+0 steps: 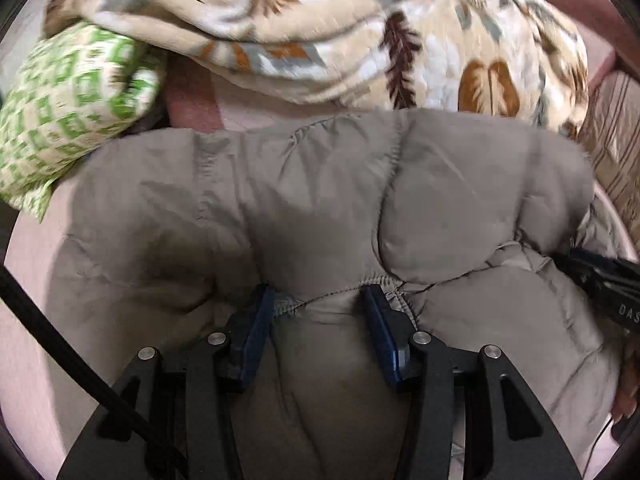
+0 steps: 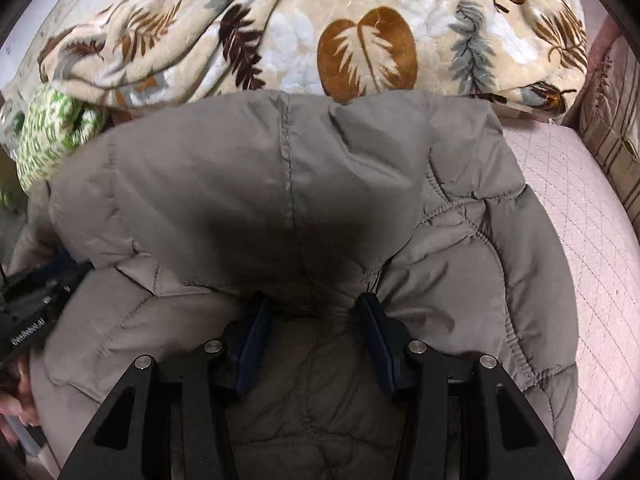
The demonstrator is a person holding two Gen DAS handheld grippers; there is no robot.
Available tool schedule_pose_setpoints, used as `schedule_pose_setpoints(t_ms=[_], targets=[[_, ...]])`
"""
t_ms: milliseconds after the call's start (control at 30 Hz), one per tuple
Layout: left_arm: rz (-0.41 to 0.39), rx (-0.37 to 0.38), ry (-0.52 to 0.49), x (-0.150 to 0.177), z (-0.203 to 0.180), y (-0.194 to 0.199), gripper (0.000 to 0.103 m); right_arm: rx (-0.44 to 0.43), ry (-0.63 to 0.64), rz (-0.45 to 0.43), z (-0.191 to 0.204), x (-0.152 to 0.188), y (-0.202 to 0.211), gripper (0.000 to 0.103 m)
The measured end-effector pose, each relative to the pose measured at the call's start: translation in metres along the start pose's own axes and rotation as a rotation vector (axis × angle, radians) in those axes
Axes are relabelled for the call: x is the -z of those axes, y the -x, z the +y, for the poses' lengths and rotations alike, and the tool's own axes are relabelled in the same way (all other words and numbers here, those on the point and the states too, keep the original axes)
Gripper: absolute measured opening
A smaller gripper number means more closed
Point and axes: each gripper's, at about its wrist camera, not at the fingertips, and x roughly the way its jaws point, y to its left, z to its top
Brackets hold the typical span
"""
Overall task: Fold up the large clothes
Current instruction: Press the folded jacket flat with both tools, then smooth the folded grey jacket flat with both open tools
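Two tools bite into one grey puffer jacket [image 1: 320, 200] bunched on the pink bed [image 2: 580, 240], just below the leaf-print blanket [image 2: 360, 40]. Both the left tool [image 1: 318, 300] and right tool [image 2: 310, 308] pinch padded folds. Slippery bulk could spring free and unfold. Its long axis cannot be told; it lies crumpled.
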Motion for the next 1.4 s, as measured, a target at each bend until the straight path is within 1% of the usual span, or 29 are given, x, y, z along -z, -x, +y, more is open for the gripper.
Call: schedule_pose_setpoints(t_ms=[67,100,133,167,200,267,300,333,400,467,500,667,733,800,867,933,1033,1100,1167,1200,1233,1300,1367,1400], targets=[[-0.038,0.008,0.0,0.008,0.005,0.023,0.048,-0.015,-0.01,-0.041,-0.001,0.006,0.024,0.049],[-0.09,0.001,0.01,0.02,0.01,0.044,0.048,-0.024,-0.021,-0.072,0.0,0.013,0.041,0.049],[-0.12,0.005,0.02,0.029,0.015,0.058,0.048,-0.041,-0.028,-0.129,-0.002,0.023,0.067,0.05],[-0.149,0.004,0.036,0.041,0.021,0.074,0.048,-0.05,-0.033,-0.168,-0.003,0.032,0.085,0.051],[-0.174,-0.013,0.057,0.054,0.028,0.088,0.048,-0.045,-0.036,-0.196,-0.003,0.042,0.099,0.051],[-0.209,-0.05,0.096,0.077,0.042,0.111,0.048,-0.037,-0.046,-0.243,-0.003,0.069,0.128,0.051],[-0.219,-0.075,0.115,0.087,0.048,0.119,0.048,-0.045,-0.053,-0.254,-0.003,0.079,0.134,0.051],[-0.227,-0.093,0.132,0.094,0.052,0.125,0.048,-0.066,-0.072,-0.278,-0.004,0.095,0.146,0.051],[-0.236,-0.117,0.157,0.109,0.061,0.133,0.048,-0.072,-0.086,-0.306,-0.003,0.112,0.155,0.051],[-0.236,-0.139,0.168,0.114,0.068,0.131,0.048,-0.032,-0.07,-0.323,0.008,0.115,0.156,0.051],[-0.233,-0.141,0.173,0.114,0.071,0.127,0.048,-0.028,-0.053,-0.327,0.013,0.114,0.154,0.051],[-0.204,-0.105,0.189,0.114,0.072,0.097,0.048,-0.033,0.001,-0.306,0.045,0.109,0.122,0.051],[-0.174,-0.106,0.182,0.115,0.072,0.084,0.049,-0.013,0.03,-0.28,0.052,0.106,0.105,0.051],[-0.137,-0.102,0.184,0.114,0.073,0.073,0.05,0.008,0.029,-0.2,0.055,0.107,0.079,0.052],[-0.129,-0.112,0.178,0.113,0.071,0.067,0.051,0.017,0.013,-0.15,0.055,0.11,0.061,0.053],[-0.135,-0.136,0.16,0.112,0.066,0.065,0.051,0.062,0.046,-0.143,0.062,0.112,0.053,0.053],[-0.171,-0.152,0.158,0.113,0.063,0.07,0.05,0.078,0.046,-0.143,0.064,0.111,0.052,0.053],[-0.229,-0.167,0.143,0.114,0.056,0.084,0.05,0.067,0.047,-0.151,0.061,0.112,0.056,0.053],[-0.301,-0.162,0.121,0.112,0.048,0.1,0.05,0.048,0.039,-0.169,0.057,0.112,0.062,0.053],[-0.346,-0.15,0.106,0.112,0.04,0.111,0.05,0.032,0.035,-0.185,0.055,0.111,0.071,0.053],[-0.364,-0.122,0.096,0.112,0.036,0.117,0.05,0.023,0.033,-0.195,0.054,0.112,0.076,0.053],[-0.374,-0.052,0.086,0.113,0.024,0.123,0.05,0.004,0.03,-0.251,0.048,0.111,0.098,0.053],[-0.343,-0.009,0.074,0.113,0.014,0.117,0.05,0.038,0.028,-0.282,0.044,0.112,0.11,0.053],[-0.327,-0.002,0.07,0.113,0.011,0.112,0.05,0.058,0.021,-0.29,0.039,0.112,0.115,0.053]])
